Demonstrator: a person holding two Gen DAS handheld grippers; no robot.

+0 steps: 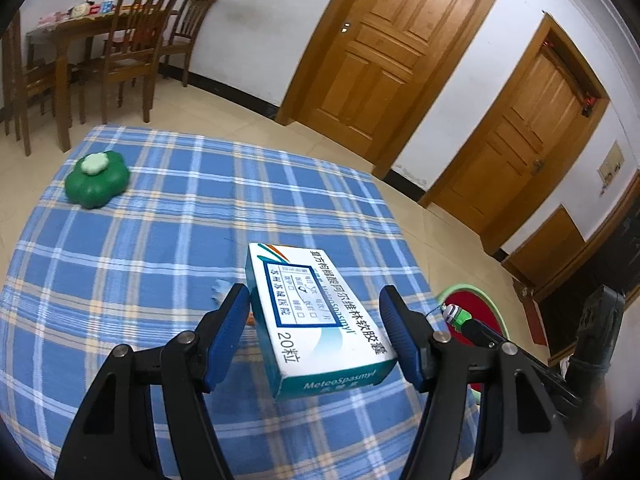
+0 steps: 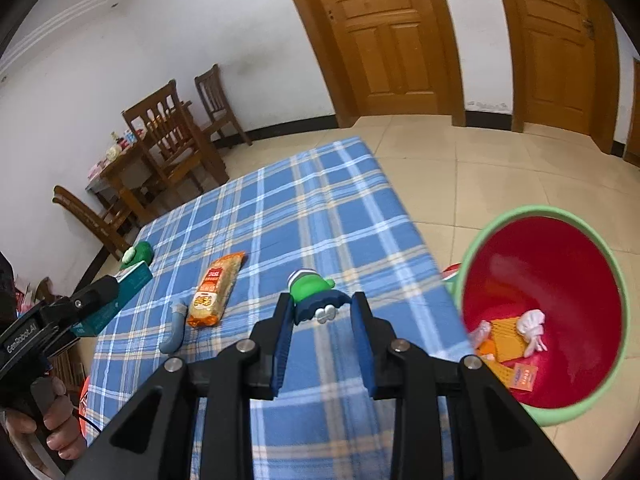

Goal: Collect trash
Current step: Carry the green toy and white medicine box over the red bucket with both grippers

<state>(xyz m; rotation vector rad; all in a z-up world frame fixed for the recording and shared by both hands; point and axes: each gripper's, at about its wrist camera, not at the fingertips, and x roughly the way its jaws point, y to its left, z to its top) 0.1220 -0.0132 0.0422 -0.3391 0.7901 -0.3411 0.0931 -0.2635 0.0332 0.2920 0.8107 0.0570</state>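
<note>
My left gripper (image 1: 314,320) is shut on a white and teal medicine box (image 1: 316,320) and holds it above the blue plaid tablecloth (image 1: 160,220). The box also shows in the right wrist view (image 2: 120,296). My right gripper (image 2: 324,320) is shut on a small green toy figure (image 2: 312,292) with a striped cap, above the table's right part. A red bin with a green rim (image 2: 616,280) stands on the floor right of the table and holds several pieces of paper and packet trash. Its rim shows in the left wrist view (image 1: 468,289).
An orange snack packet (image 2: 214,290) and a grey-blue tube (image 2: 175,330) lie on the cloth. A green flower-shaped container (image 1: 98,178) sits at the far left corner. A wooden table with chairs (image 1: 120,40) stands by the wall, and wooden doors (image 1: 400,40) are behind.
</note>
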